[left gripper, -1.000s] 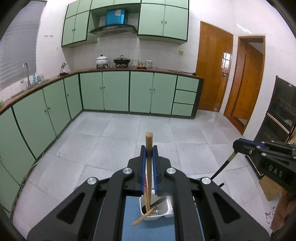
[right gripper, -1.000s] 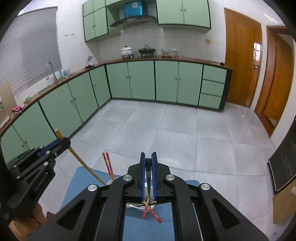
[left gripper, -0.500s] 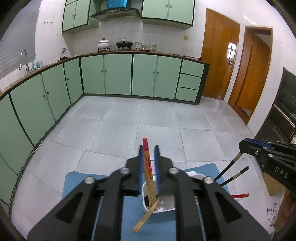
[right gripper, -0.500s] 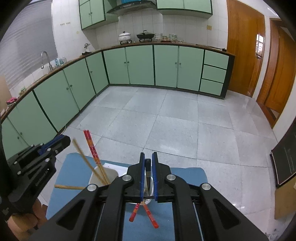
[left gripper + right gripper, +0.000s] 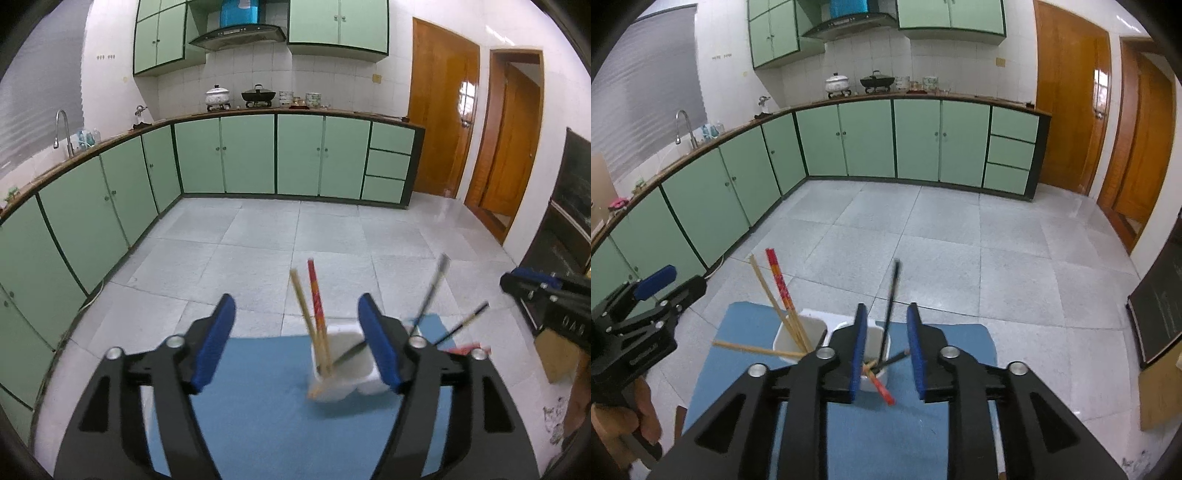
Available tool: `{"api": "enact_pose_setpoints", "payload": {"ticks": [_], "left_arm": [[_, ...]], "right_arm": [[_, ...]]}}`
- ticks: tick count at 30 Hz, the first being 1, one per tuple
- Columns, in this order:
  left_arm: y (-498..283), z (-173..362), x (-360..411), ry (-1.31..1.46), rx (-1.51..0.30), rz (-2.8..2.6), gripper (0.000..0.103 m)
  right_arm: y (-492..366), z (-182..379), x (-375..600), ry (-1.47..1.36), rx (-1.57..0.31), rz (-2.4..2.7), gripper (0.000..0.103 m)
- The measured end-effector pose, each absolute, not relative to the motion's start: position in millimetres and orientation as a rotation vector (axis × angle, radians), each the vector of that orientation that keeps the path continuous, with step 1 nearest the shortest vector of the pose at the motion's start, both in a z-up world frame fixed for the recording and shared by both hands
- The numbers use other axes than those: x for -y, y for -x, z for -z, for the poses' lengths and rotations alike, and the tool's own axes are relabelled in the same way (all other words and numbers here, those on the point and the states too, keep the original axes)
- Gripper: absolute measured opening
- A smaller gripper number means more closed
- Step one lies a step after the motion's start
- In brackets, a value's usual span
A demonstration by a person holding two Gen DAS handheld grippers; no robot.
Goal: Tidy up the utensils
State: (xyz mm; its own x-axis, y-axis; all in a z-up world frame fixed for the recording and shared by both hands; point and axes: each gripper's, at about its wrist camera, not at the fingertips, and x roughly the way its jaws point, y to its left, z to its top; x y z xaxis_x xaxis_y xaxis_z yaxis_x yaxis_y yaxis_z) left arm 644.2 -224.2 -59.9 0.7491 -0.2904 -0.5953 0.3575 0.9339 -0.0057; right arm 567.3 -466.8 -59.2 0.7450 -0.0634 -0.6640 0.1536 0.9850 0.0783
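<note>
The left gripper has just been opening wide; the wooden chopstick stands free between its jaws, toward 12 o'clock. The right gripper has just been opening partly; the black chopstick stands untouched between its jaws.

Upright chopsticks fanning over white holder, bare blue mat in front

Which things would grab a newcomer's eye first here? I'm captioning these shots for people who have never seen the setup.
Probably the white utensil holder on the blue mat, bristling with chopsticks: a red one and wooden ones lean in its left compartment, a black one stands in the right. Next, the right tool, open around that black chopstick without pressing it, having just been opening, and the left tool, open near the holder. Behind, green cabinets line the kitchen.
</note>
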Motion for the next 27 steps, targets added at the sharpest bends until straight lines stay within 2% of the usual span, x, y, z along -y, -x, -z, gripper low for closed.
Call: {"api": "enact_pose_setpoints", "payload": {"ticks": [3,4,8,12,18,27], "left_arm": [[-625.1,59.7,213.5,-0.127,-0.640,0.345,0.076],[-618.0,59.7,208.9,-0.125,-0.641,0.342,0.078],[-570.7,59.8,186.0,-0.112,-0.624,0.358,0.089],[-515.6,63.5,164.6,-0.126,-0.579,0.351,0.092],[-428.2,77.2,127.5,-0.092,-0.556,0.341,0.095],[-312.9,71.9,85.4,-0.074,-0.486,0.286,0.096]], "right_arm": [[-543.0,58.6,459.0,-0.102,-0.689,0.127,0.042],[-533.4,59.6,455.7,-0.099,-0.682,0.130,0.044],[-488.2,65.4,436.6,-0.090,-0.641,0.148,0.061],[-430.9,68.1,413.7,-0.045,-0.555,0.175,0.080],[-340.5,76.1,377.7,0.018,-0.484,0.239,0.093],[-227.4,70.5,346.0,-0.001,-0.390,0.280,0.097]]}}
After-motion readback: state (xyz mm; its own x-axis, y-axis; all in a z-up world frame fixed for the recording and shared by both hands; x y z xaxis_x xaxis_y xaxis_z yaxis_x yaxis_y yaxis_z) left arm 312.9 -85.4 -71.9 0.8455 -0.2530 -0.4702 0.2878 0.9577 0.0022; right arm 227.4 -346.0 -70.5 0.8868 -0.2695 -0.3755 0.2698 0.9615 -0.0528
